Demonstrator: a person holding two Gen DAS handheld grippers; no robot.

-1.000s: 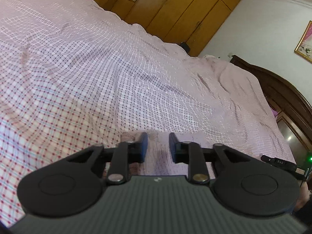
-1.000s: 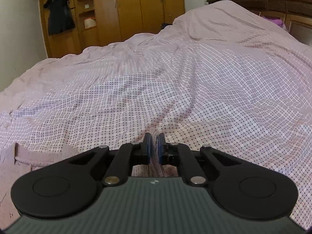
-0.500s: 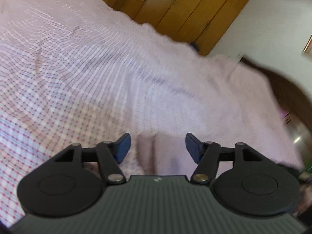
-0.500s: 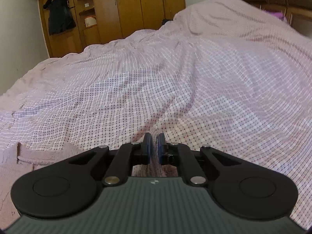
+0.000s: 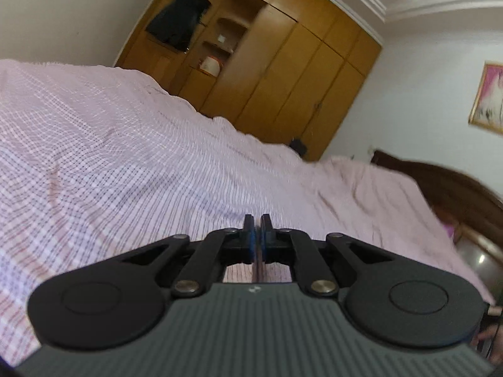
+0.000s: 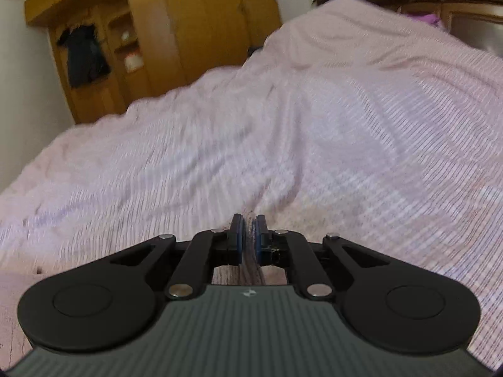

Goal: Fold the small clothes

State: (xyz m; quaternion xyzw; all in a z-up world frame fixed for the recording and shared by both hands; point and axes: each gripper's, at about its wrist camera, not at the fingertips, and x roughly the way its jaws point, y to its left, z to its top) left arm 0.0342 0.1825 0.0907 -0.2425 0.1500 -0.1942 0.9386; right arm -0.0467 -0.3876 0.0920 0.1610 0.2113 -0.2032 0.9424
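Note:
A small pink garment lies on the checked pink bedspread [image 5: 125, 163]. My left gripper [image 5: 257, 235] is shut on a thin edge of the pink garment [image 5: 258, 270], which shows as a sliver between and below the pads. My right gripper [image 6: 248, 232] is shut on another fold of the same pink garment [image 6: 250, 270], and more of its cloth [image 6: 15, 286] shows at the lower left of the right wrist view. Both grippers are raised and tilted up. Most of the garment is hidden under the gripper bodies.
A wooden wardrobe [image 5: 283, 72] stands beyond the far side of the bed, with a dark garment [image 5: 179, 15] hanging on it. A dark wooden headboard [image 5: 456, 194] is at the right. The bedspread [image 6: 345, 125] stretches ahead of both grippers.
My left gripper opened wide, then shut on the garment edge and lifted, tilting up. My right gripper stayed shut on the garment and also lifted and tilted.

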